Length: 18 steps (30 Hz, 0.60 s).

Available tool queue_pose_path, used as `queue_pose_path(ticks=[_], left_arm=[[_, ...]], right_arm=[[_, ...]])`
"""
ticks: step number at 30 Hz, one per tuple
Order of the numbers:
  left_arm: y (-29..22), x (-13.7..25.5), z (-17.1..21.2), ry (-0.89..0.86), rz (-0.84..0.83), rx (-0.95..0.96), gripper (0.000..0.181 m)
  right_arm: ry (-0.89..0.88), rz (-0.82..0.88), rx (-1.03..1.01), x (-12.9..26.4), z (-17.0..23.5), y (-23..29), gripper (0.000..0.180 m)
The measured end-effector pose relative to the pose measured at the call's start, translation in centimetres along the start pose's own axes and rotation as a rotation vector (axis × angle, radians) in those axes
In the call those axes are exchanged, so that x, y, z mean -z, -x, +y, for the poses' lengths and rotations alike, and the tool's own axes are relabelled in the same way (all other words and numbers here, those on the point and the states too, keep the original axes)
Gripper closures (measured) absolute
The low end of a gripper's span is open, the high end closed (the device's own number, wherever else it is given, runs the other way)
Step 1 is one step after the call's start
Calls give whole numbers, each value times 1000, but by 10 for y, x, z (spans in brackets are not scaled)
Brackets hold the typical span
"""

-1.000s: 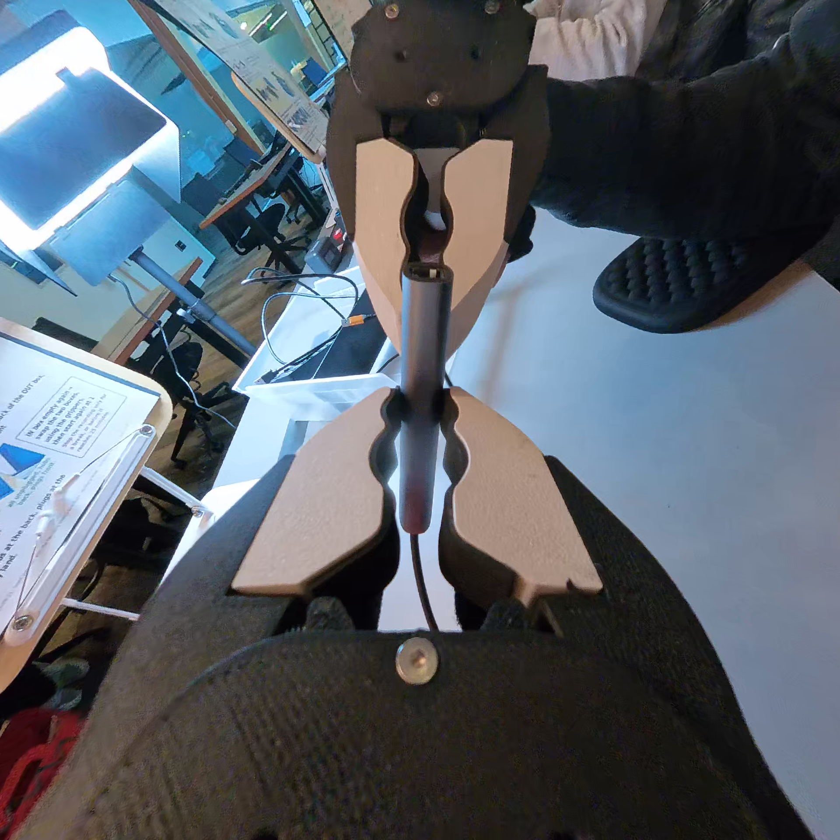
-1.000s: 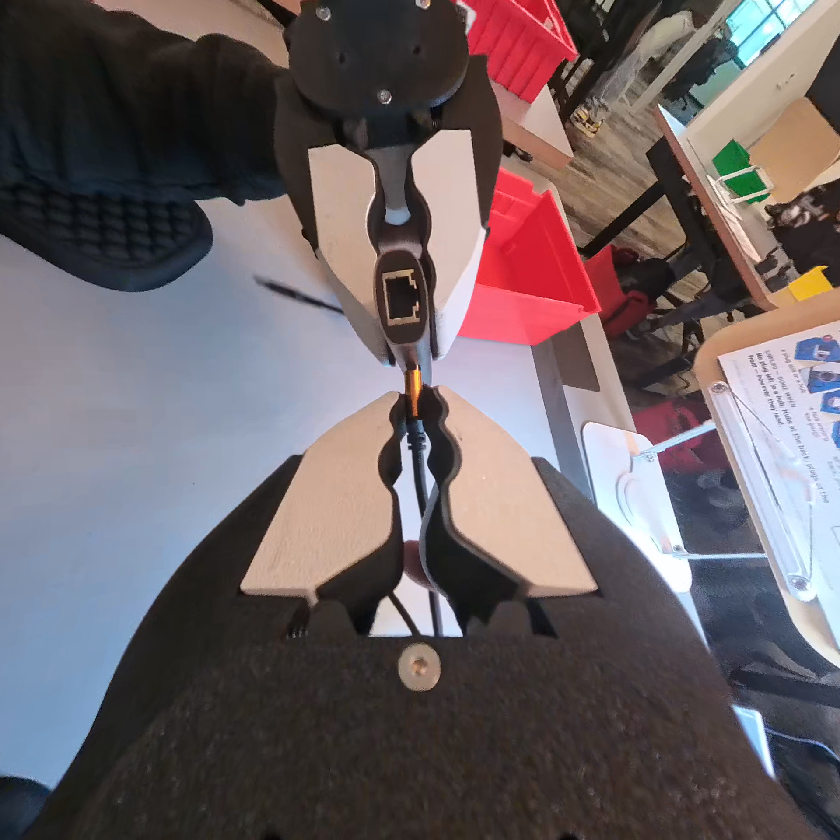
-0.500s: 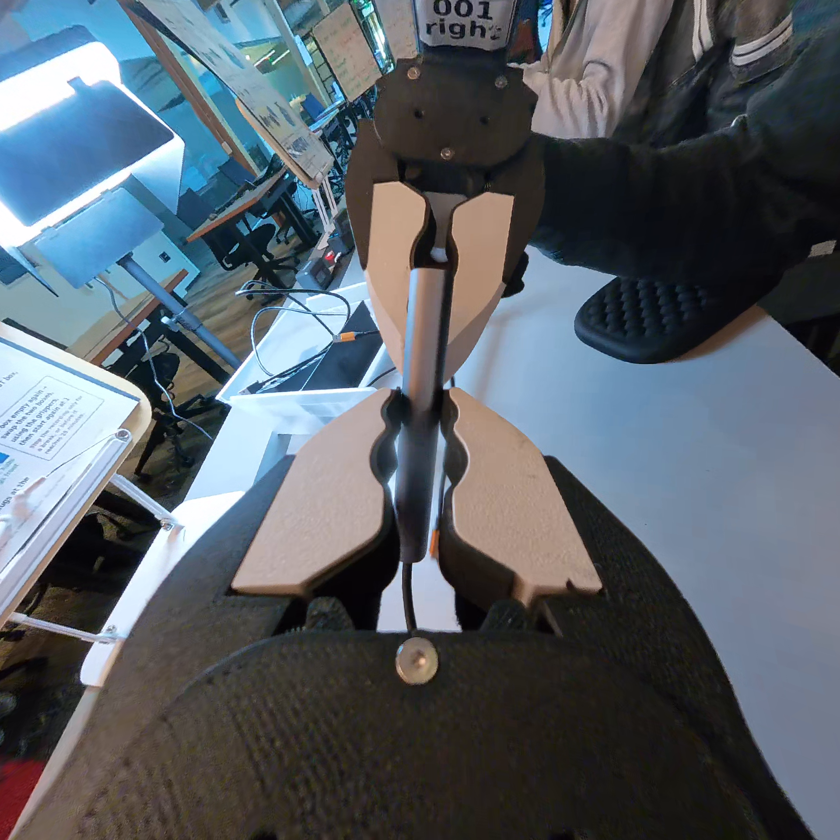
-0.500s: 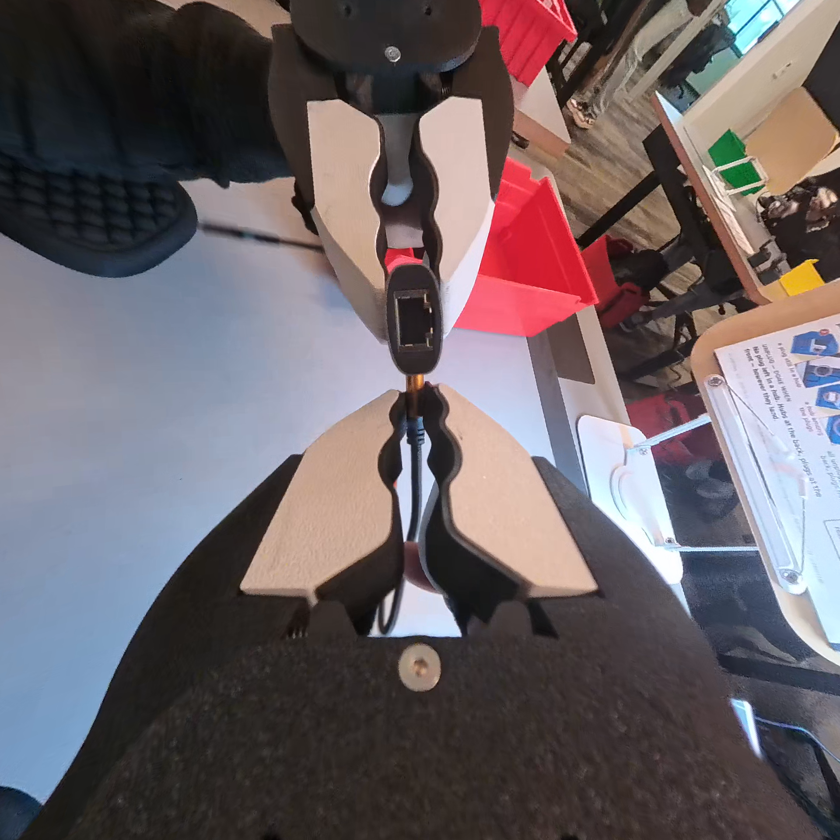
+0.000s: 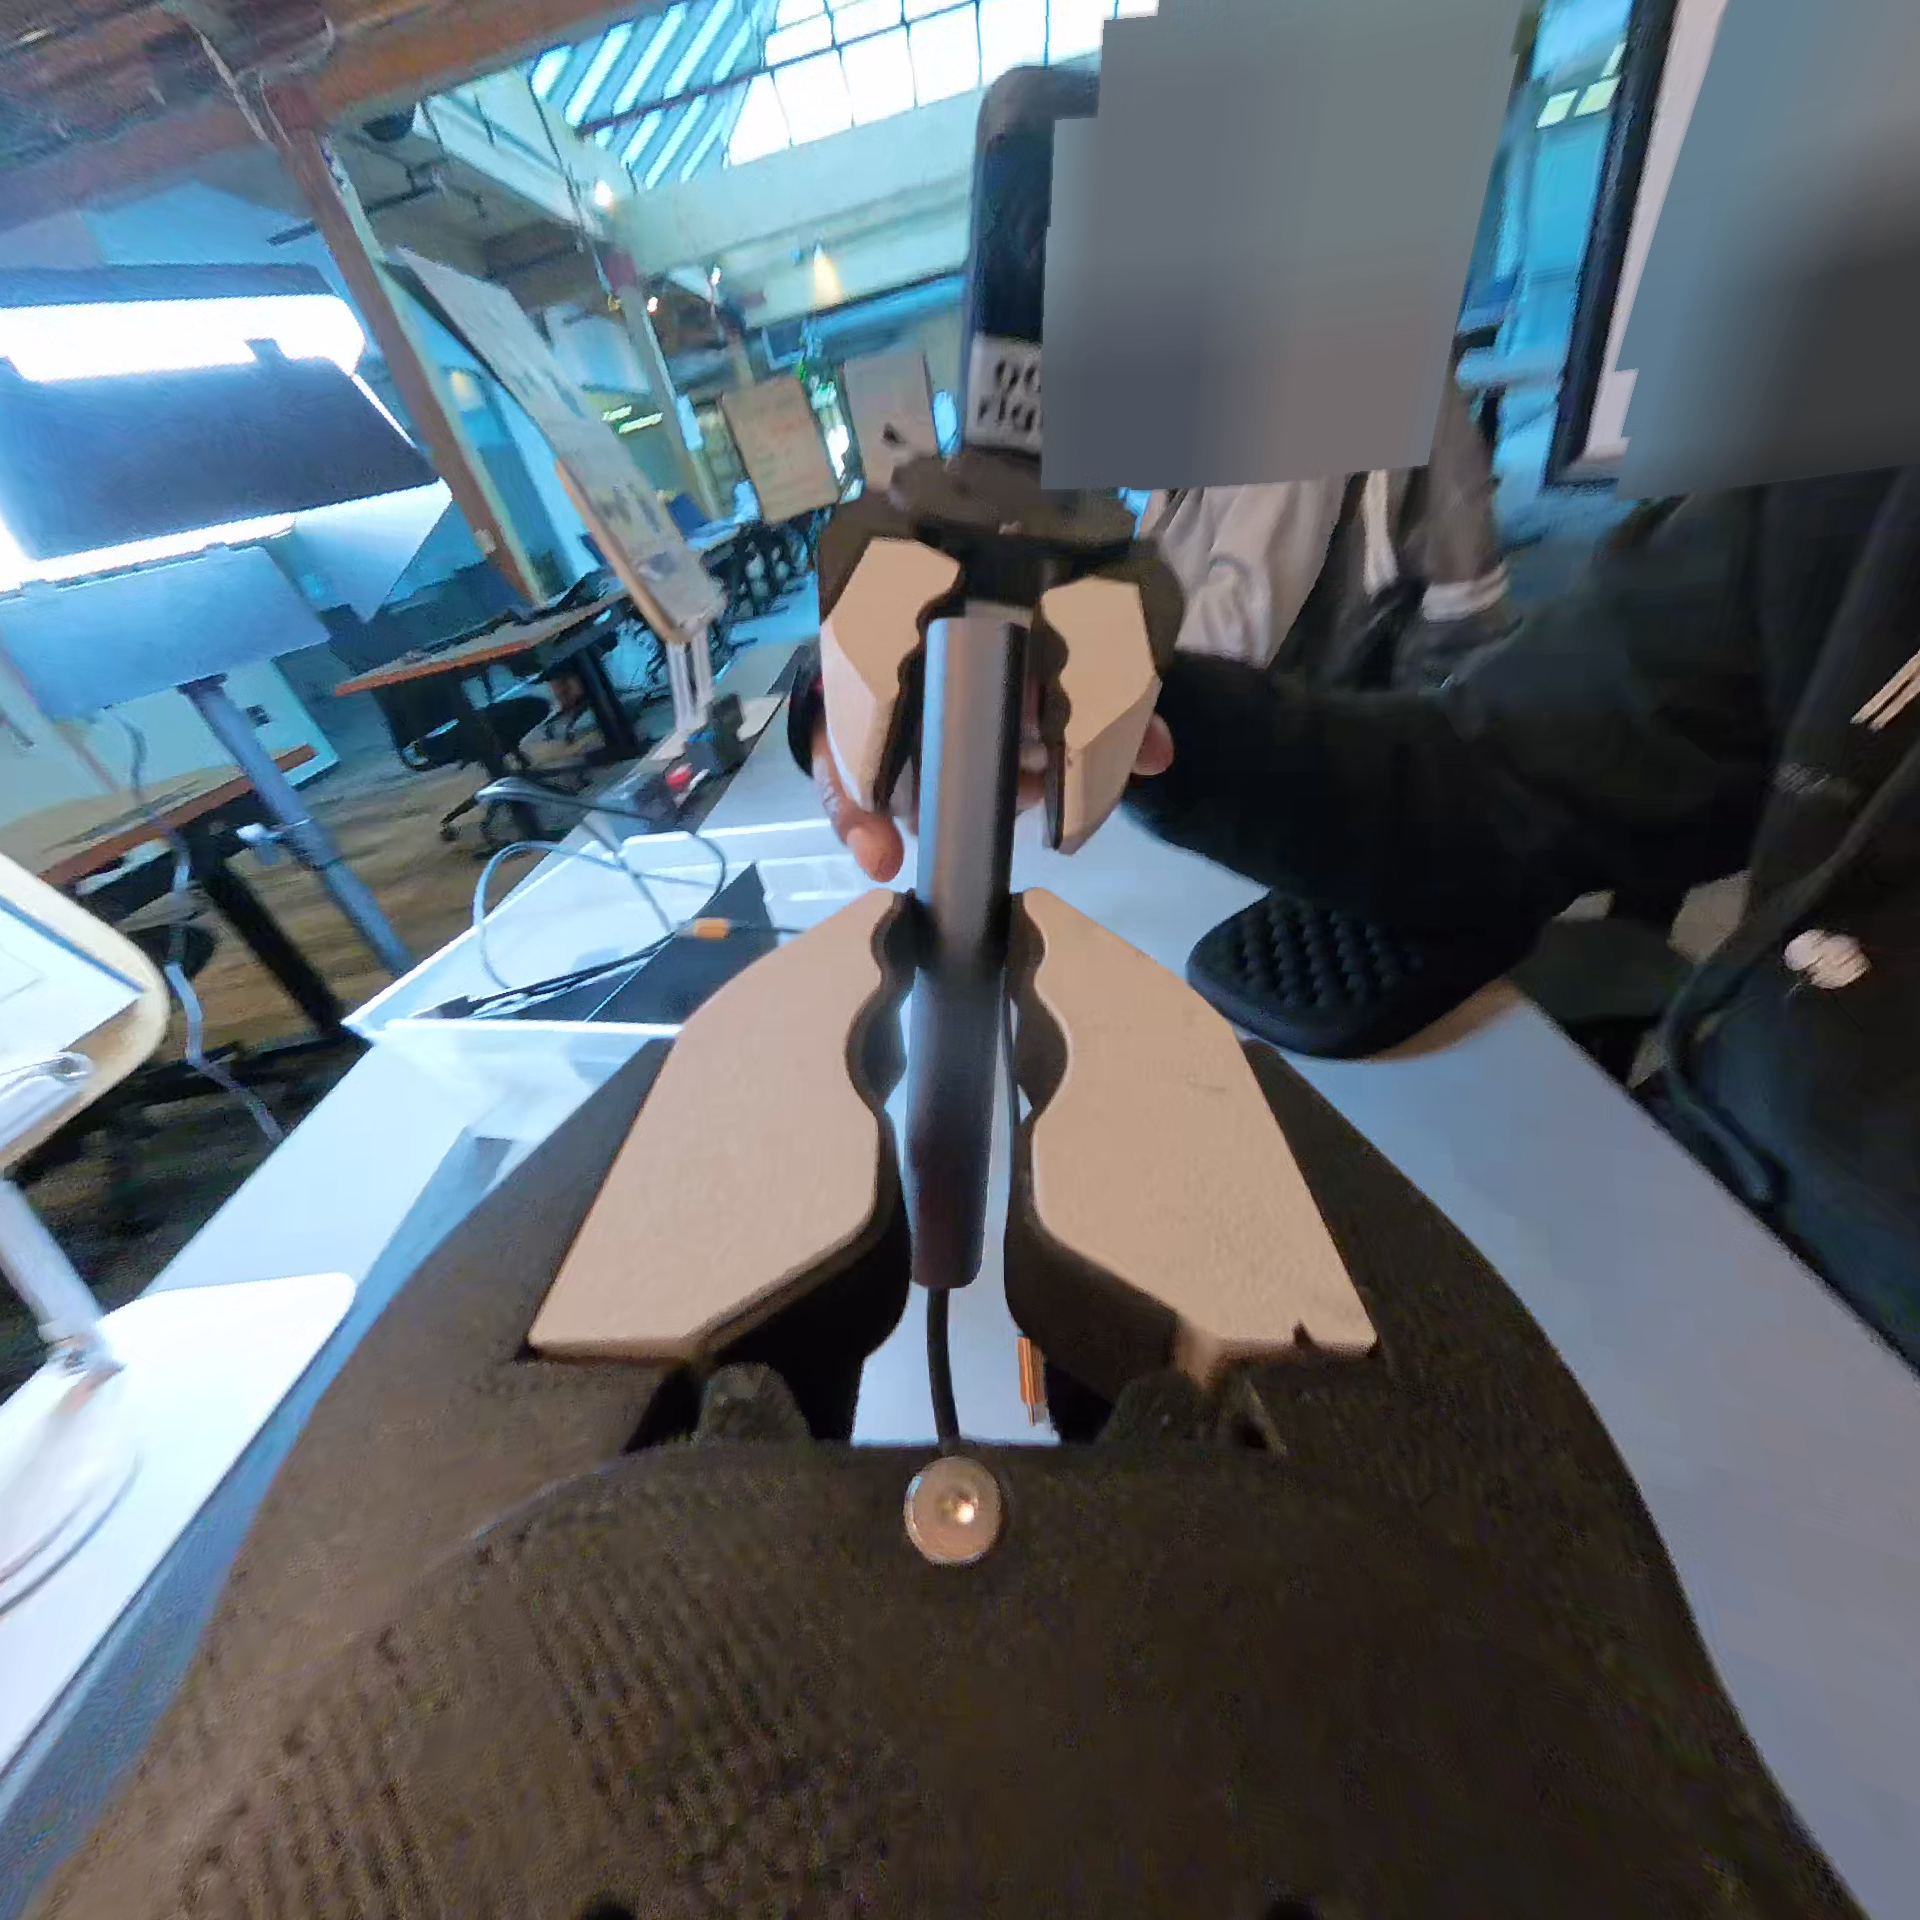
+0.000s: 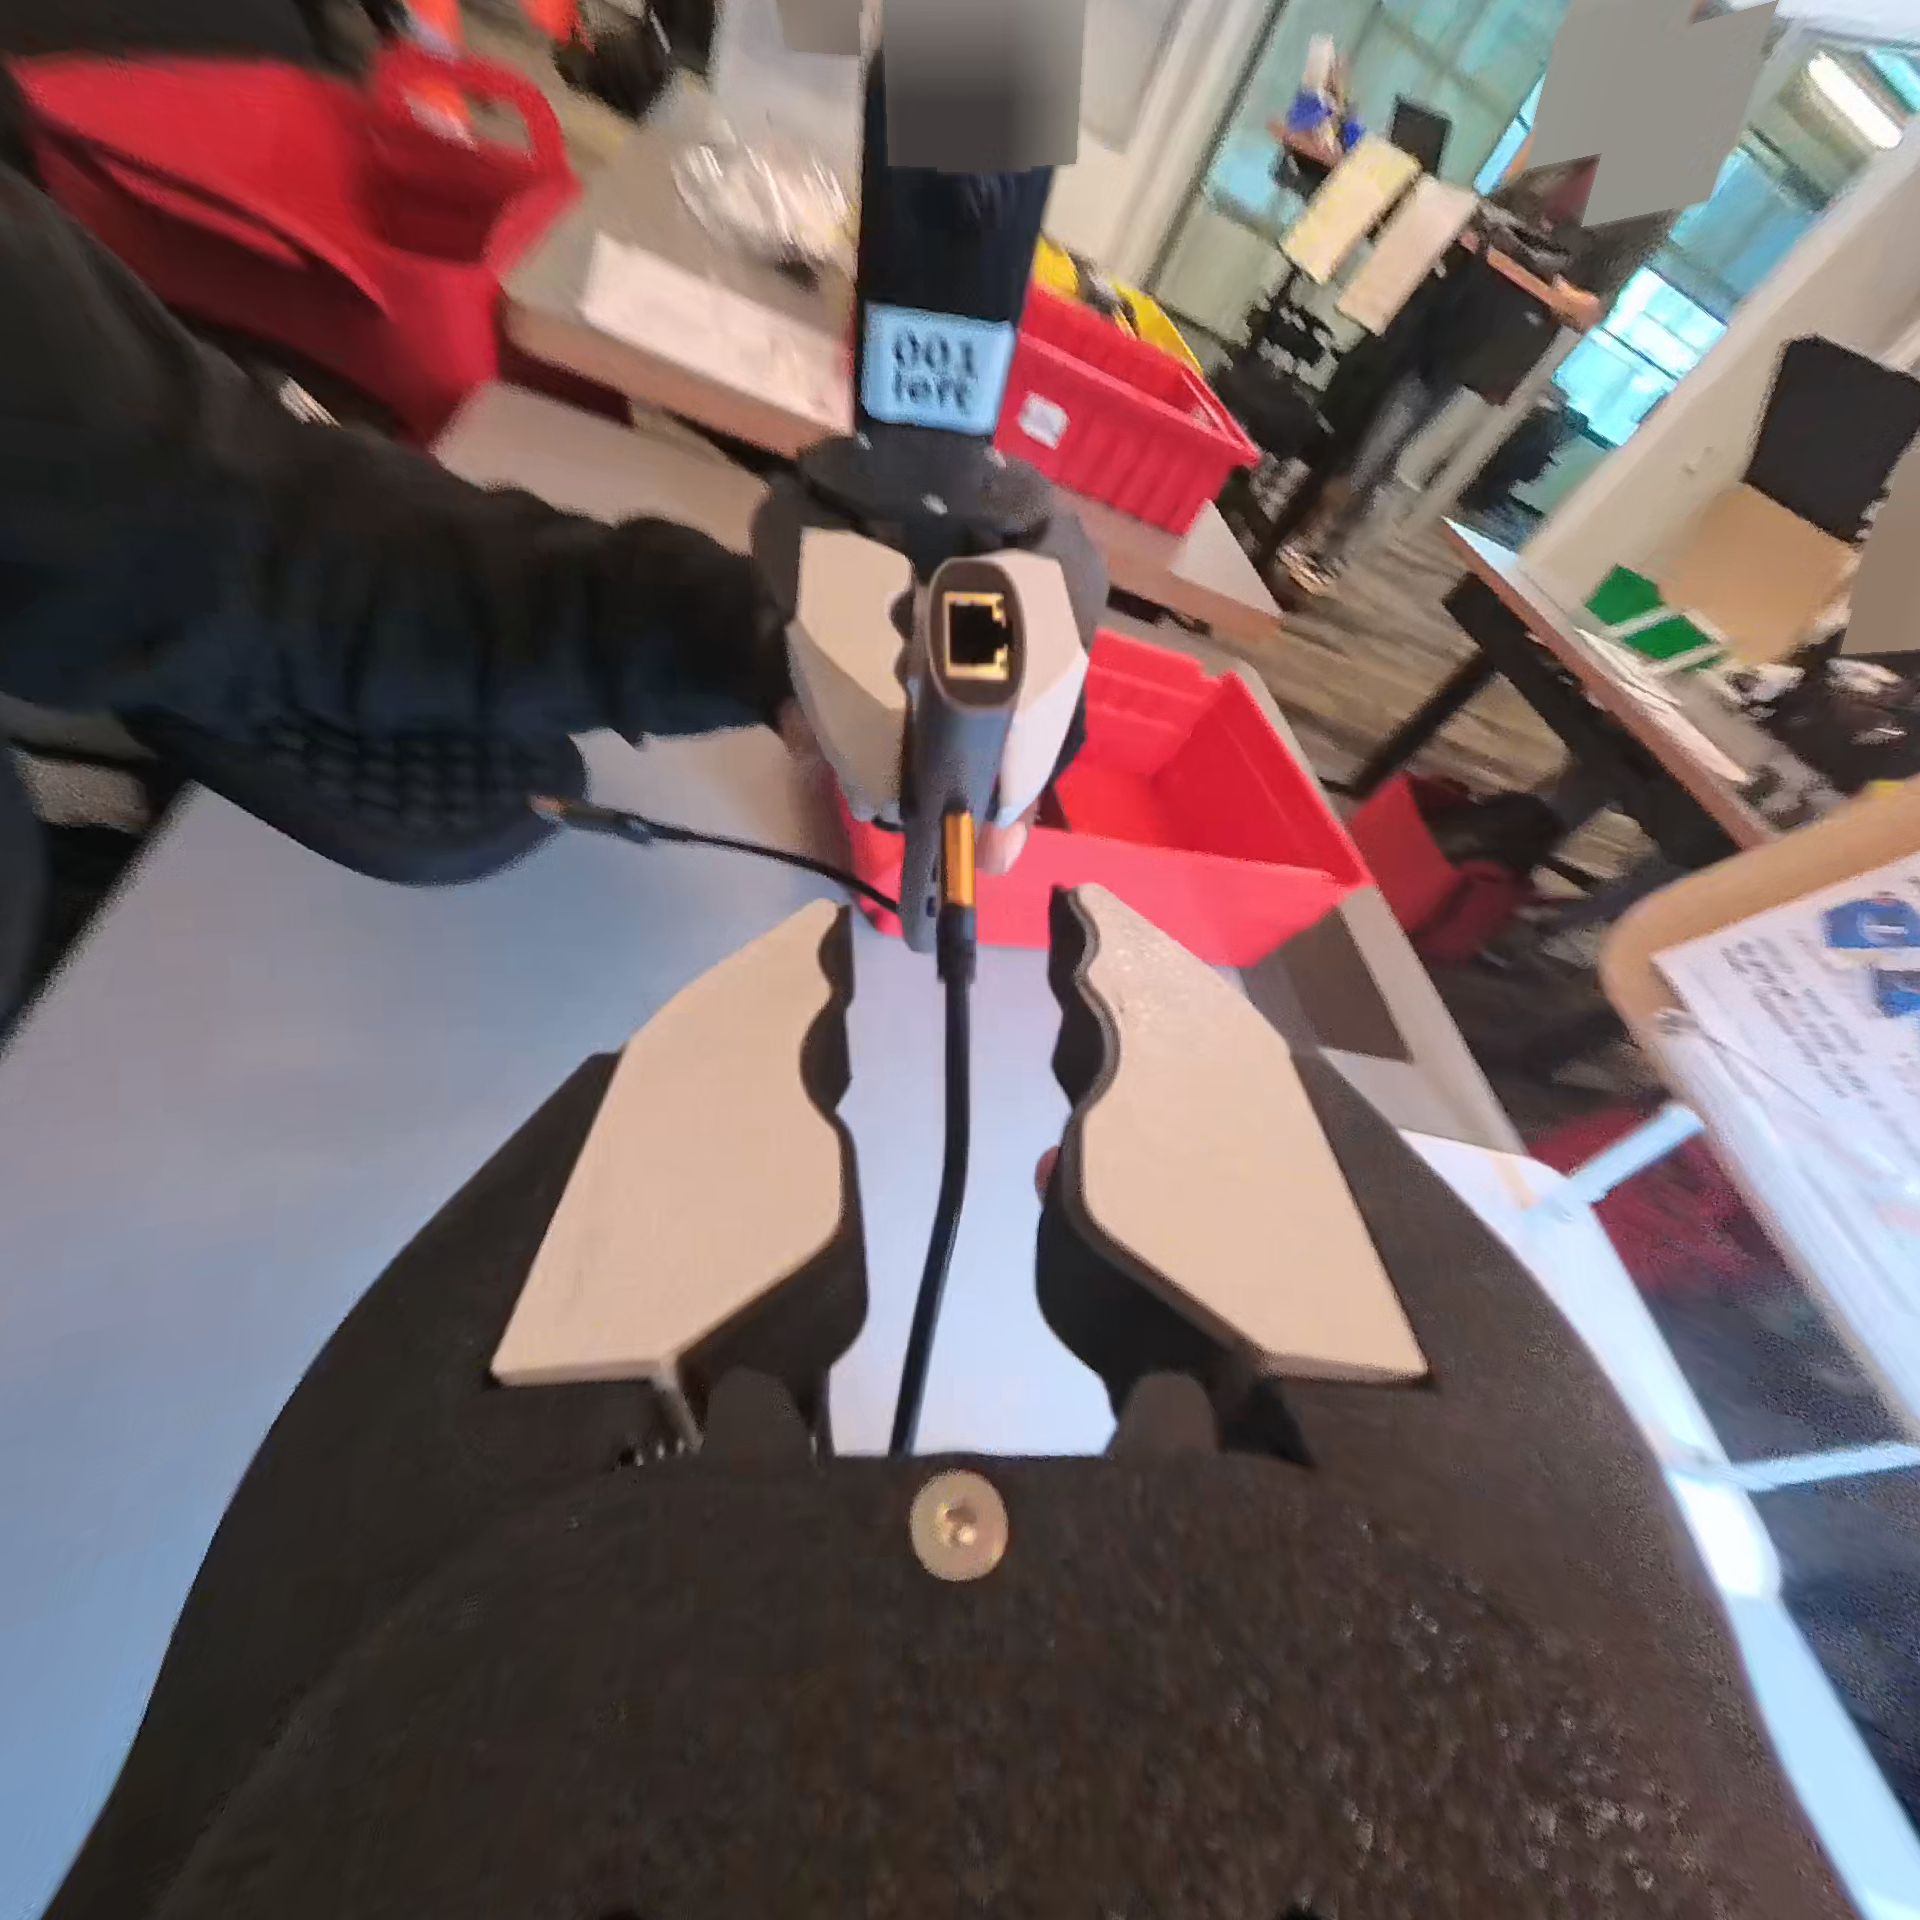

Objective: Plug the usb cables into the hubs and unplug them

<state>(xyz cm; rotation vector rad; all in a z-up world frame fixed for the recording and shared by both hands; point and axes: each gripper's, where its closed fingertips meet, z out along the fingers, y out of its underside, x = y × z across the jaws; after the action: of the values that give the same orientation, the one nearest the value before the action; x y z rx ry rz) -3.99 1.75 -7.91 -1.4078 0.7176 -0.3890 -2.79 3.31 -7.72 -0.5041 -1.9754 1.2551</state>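
The right gripper (image 6: 951, 935) now stands with its fingers spread, no longer pinching the black cable (image 6: 940, 1174) as it did half a second ago; the orange plug (image 6: 958, 857) sits in the grey hub (image 5: 961, 935), so this insertion looks done; the left gripper (image 5: 961, 914) still clamps the hub, raised higher above the white tabletop (image 5: 1558, 1299), in front of the red bin (image 6: 1195, 831) at the far edge.

Hub (image 5: 961, 831) smooth brushed metal; table (image 5: 1558, 1351) matt.
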Motion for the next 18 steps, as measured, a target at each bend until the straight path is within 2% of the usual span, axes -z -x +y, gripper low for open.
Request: queue_pose_path(ticks=[2,4,6,9,12,15,18], left_arm=[[2,3,-6,-75,20,78,164],[10,1,-6,-114,-3,163,164],[16,-2,-8,-157,4,287,164],[34,-8,0,-139,-82,468,164],[42,-11,3,-152,-120,618,164],[46,-15,10,-121,-166,684,164],[49,-18,19,-66,-244,668,164]], right_arm=[[-50,-11,-56,7,1,-7,140],[-54,23,-18,5,0,-9,142],[18,156,110,-3,4,-19,146],[139,422,418,-3,4,-39,151],[290,538,551,-5,15,-50,152],[364,624,607,-7,23,-60,157],[426,651,636,-9,32,-63,164]])
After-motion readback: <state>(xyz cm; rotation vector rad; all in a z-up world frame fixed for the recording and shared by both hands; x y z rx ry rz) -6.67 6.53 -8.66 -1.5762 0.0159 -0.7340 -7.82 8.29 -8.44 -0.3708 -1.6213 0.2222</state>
